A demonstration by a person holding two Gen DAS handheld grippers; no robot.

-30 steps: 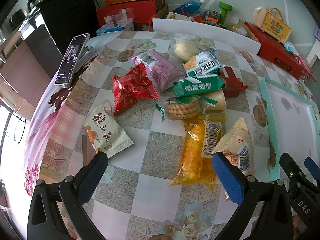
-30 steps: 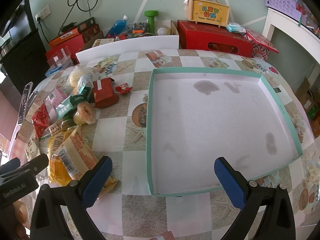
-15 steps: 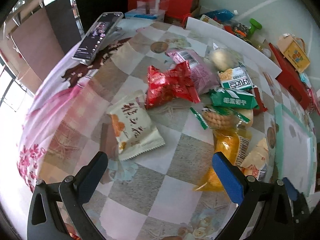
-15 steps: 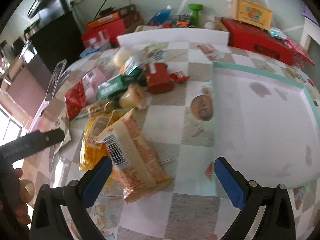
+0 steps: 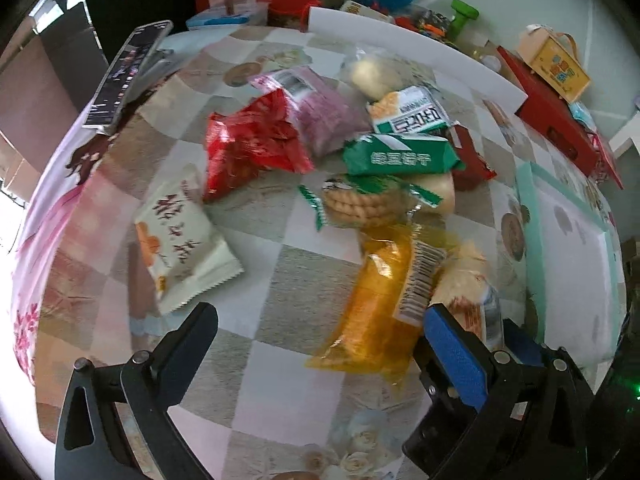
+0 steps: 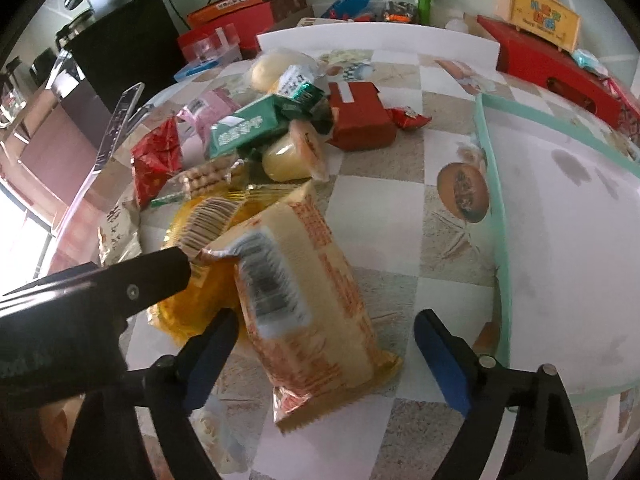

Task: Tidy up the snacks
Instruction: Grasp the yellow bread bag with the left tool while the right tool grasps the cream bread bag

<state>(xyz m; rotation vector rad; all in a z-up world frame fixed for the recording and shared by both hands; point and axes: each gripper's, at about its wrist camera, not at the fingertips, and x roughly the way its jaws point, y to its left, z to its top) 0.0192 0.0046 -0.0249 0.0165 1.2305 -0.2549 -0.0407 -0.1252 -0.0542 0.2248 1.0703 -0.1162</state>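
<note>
- right gripper (image 6: 324, 344): jaws closing around cream-orange snack packet (image 6: 308, 304), lower centre; pads not yet pressing
- left gripper (image 5: 316, 344): wide open, empty; yellow packet (image 5: 376, 312) between its fingers
- teal-rimmed tray (image 6: 496, 216): right side

Table (image 5: 304, 280): round, covered by a checked cloth printed with flowers and shells.
Right edge: a shallow white tray with a mint-green rim (image 6: 494, 200), lying flat.
Middle: a heap of snack packs, among them a red bag (image 5: 252, 148), a green pack (image 5: 400, 156), a biscuit roll (image 5: 360, 204) and a yellow bag (image 5: 372, 312).
Left side: a white packet (image 5: 180, 248), alone.
Far left edge: a phone (image 5: 128, 72).
Far edge: a white board (image 5: 412, 52).
</note>
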